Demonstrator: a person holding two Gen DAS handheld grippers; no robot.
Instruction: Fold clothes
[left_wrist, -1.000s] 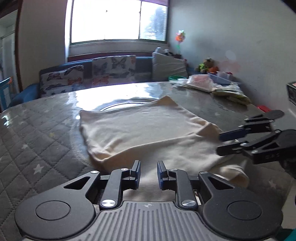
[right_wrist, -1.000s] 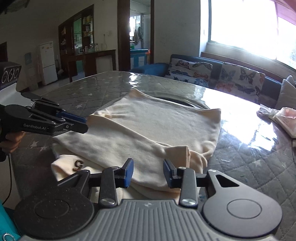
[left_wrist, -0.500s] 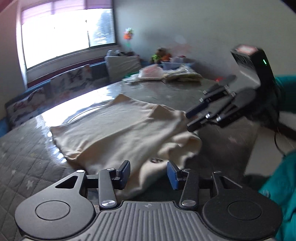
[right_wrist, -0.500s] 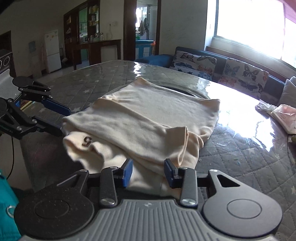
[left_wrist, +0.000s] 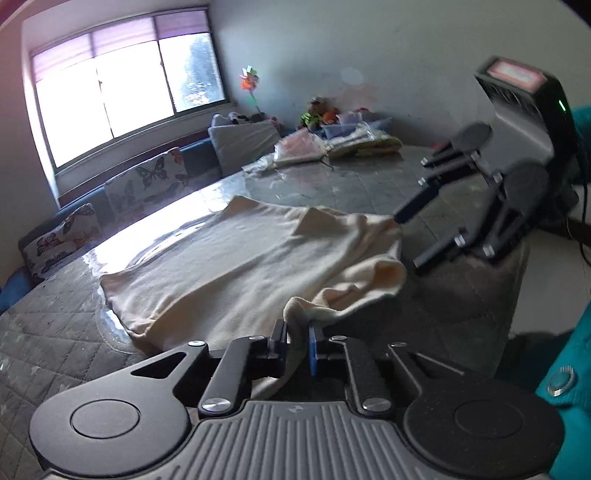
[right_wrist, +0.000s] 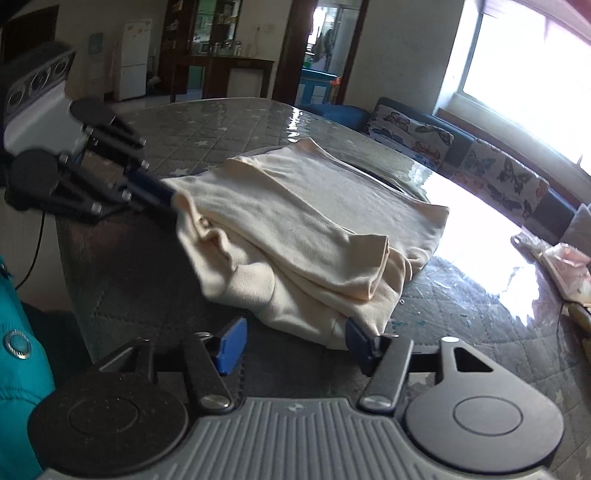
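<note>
A cream garment lies folded on the grey quilted table. In the left wrist view my left gripper is closing, its pads pinching a raised fold at the garment's near edge. My right gripper hovers at the garment's right corner. In the right wrist view the garment lies bunched ahead, and my right gripper is opening wide. Its right finger touches the cloth's near corner, but nothing is gripped. At the garment's far left corner, the left gripper holds the cloth.
A heap of bagged clothes sits on the table's far side, seen also as bags at the right. A sofa with butterfly cushions runs under the window. A teal sleeve is at the table's near edge.
The left jaws opened briefly, then closed on the garment's edge. The right jaws spread much wider. Both hands rolled and shifted sideways along the near edge.
</note>
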